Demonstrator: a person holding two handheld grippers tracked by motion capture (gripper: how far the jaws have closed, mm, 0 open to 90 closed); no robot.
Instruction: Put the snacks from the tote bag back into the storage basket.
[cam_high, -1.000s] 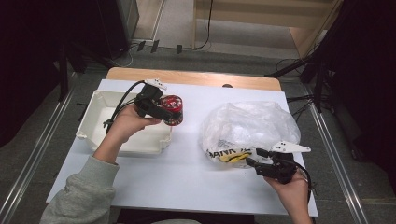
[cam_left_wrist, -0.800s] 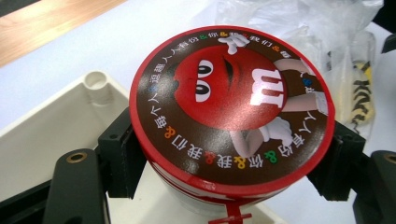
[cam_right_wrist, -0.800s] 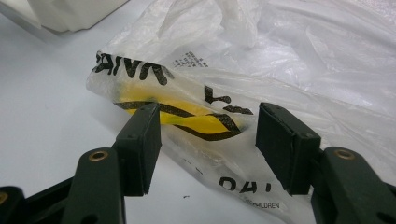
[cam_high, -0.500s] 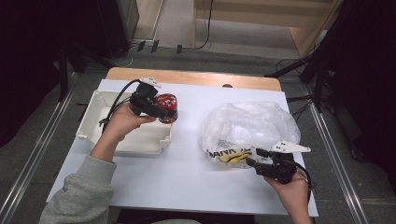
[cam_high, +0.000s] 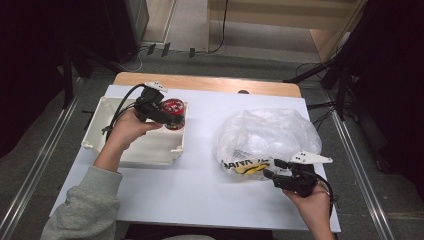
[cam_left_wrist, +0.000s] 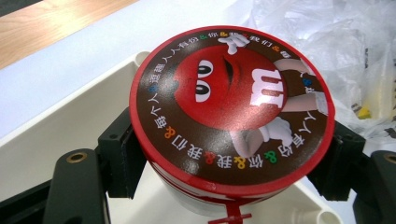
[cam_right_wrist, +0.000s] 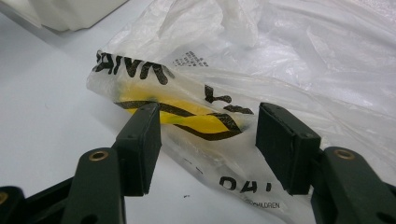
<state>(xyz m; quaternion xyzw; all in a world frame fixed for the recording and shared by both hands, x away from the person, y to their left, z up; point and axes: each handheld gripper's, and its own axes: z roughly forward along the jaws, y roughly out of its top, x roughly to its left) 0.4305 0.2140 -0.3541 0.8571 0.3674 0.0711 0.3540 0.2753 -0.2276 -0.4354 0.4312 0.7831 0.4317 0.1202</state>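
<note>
1. One round red candy tin (cam_left_wrist: 232, 109), its lid printed with a red cartoon face, sits clamped between the jaws of the left gripper (cam_high: 172, 116), which presses on its sides. It hangs over the far right corner of the white tray (cam_high: 131, 152).
2. One white tray stands on the left half of the desk (cam_high: 200, 185); its rim shows below and behind the tin in the left gripper view.
3. One crumpled clear plastic bag (cam_high: 270, 135) with black lettering and a yellow patch lies on the right half of the desk, well apart from the tray.
4. The right gripper (cam_right_wrist: 208, 135) rests at the bag's near edge, its jaws wide, with the bag's printed edge lying between them and not pinched.
5. Two hands hold the grippers; a grey sleeve (cam_high: 82, 210) covers the left arm.
</note>
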